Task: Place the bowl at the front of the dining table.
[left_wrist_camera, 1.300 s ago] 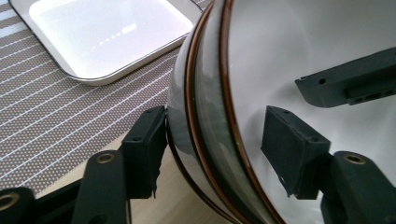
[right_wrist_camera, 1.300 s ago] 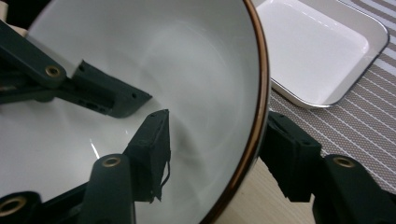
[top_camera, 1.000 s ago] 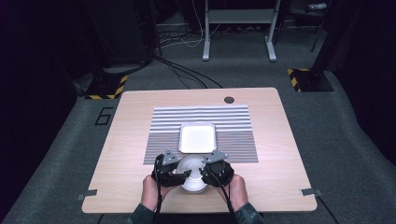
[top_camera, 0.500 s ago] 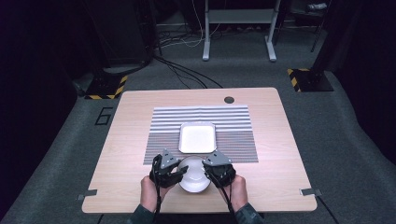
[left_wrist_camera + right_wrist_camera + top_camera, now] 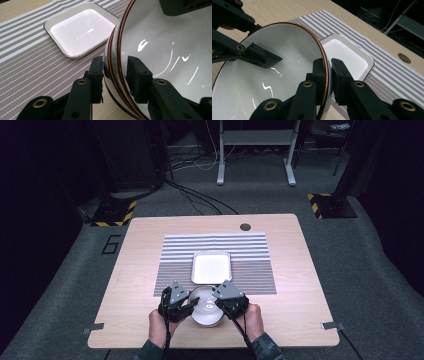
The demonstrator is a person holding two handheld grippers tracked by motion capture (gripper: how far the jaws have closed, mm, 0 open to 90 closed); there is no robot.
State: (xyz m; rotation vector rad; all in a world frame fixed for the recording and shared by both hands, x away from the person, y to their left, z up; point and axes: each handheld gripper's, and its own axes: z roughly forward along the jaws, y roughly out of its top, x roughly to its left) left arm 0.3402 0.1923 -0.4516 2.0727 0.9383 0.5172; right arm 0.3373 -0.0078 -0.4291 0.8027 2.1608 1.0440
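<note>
Both grippers, left [image 5: 189, 304] and right [image 5: 216, 299], pinch the bowl [image 5: 205, 307] rim and have pulled it back toward 6 o'clock, off the tray [image 5: 211, 267], probably to move it elsewhere.

We see a light wooden table [image 5: 300, 270] with a round hole [image 5: 245, 227] near its far edge. A striped mat [image 5: 250, 255] lies across its middle. Black cables [image 5: 200, 200] trail over the grey floor [image 5: 370, 270] beyond the far edge.
</note>
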